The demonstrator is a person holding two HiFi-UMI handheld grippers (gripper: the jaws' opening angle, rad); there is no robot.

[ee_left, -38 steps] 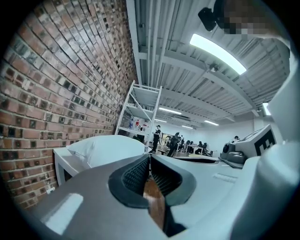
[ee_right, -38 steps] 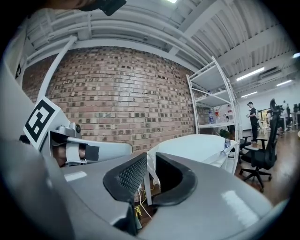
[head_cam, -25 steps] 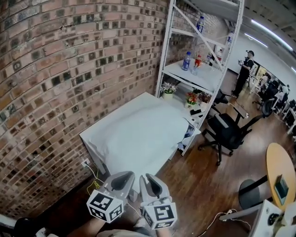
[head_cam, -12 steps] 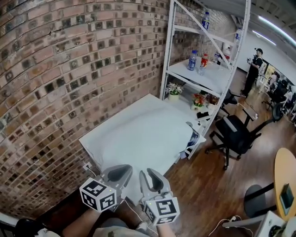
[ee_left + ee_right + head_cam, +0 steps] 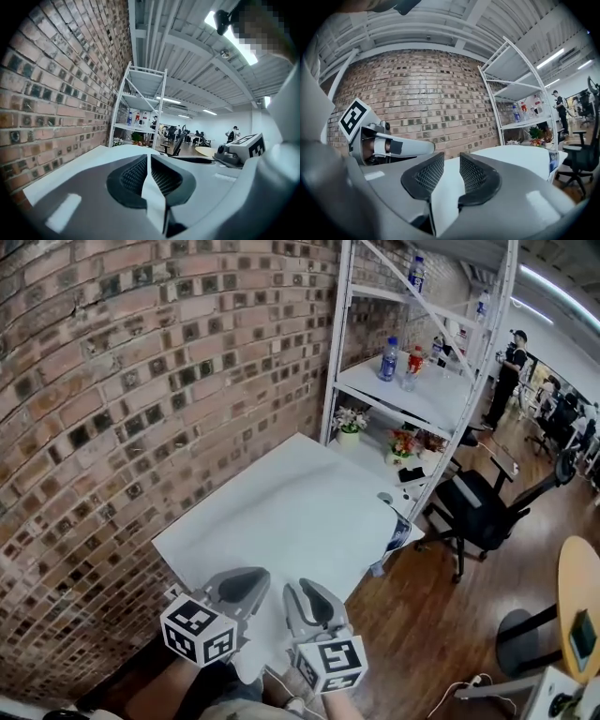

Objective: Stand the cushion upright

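White-covered bench (image 5: 281,512): both claws hang at its near corner, left claw (image 5: 246,583) closed and empty, right claw (image 5: 306,594) slightly apart, its jaws just opening, nothing between them.

Our two hand-held tools, the left gripper (image 5: 242,581) and the right gripper (image 5: 304,600), share smooth grey moulded shells. Black mesh-textured pads (image 5: 427,174) line their jaws, and each carries a white cube (image 5: 330,664) printed with black square markers.

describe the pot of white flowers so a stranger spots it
Find the tall white shelf rack by the brick wall. Low on it, past the white table, stand two flower pots; the pale-bloomed pot is nearest the wall, its neighbour red-flowered.
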